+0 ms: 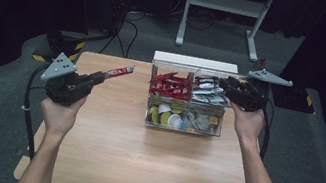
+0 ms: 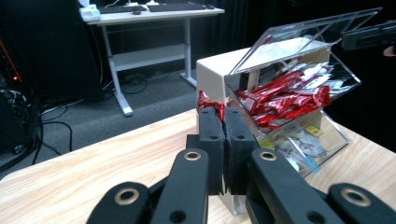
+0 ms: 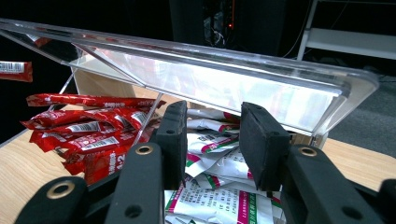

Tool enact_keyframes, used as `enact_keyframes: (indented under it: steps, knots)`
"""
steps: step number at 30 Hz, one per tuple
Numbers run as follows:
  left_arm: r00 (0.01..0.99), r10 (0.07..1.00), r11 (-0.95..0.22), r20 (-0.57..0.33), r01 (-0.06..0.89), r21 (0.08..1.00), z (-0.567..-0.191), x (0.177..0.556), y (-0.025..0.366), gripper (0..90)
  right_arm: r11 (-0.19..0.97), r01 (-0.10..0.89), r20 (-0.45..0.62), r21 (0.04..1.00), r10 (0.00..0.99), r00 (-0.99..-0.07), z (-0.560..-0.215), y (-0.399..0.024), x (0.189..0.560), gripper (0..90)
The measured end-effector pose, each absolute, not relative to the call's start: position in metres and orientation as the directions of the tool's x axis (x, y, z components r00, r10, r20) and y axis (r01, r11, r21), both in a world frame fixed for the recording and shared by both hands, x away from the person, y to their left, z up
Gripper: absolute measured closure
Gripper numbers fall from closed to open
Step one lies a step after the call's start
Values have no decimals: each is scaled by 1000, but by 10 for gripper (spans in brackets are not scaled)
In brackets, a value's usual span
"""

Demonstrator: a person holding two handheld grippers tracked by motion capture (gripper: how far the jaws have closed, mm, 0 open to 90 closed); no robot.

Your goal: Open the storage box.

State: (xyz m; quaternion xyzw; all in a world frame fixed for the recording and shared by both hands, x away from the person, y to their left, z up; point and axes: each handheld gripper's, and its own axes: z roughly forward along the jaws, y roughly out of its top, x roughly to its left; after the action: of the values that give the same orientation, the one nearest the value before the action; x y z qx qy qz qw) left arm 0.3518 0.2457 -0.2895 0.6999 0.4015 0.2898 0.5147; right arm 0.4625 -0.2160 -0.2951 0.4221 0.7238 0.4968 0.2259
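A clear-fronted organiser box [image 1: 191, 62] stands at the table's far middle, its transparent lid [image 3: 210, 70] tilted up. Red sachets [image 1: 169, 86] fill its upper left compartment and white sachets [image 1: 206, 91] its upper right one. My left gripper [image 1: 100, 78] hovers left of the box, shut on one red sachet [image 1: 120, 70] that sticks out past its tips toward the box; the left gripper view has the jaws pressed together [image 2: 224, 116] on that sachet [image 2: 205, 100]. My right gripper [image 1: 227, 85] is at the box's right end, jaws apart [image 3: 212, 116] under the raised lid, over the white sachets [image 3: 215, 154].
The box's lower drawer [image 1: 171, 118] holds capsules and small packets. Bare wooden tabletop [image 1: 139, 158] lies in front of the box. A white desk frame [image 1: 227, 4] and cables stand on the floor beyond the table.
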Motion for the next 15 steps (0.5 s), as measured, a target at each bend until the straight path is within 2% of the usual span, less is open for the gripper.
enact_keyframes:
  steps: [15]
  knots:
    - [469, 883, -150, -7, 296, 943, -308, 354, 257, 882, 162, 390, 82, 906, 838, -539, -294, -215, 462, 619]
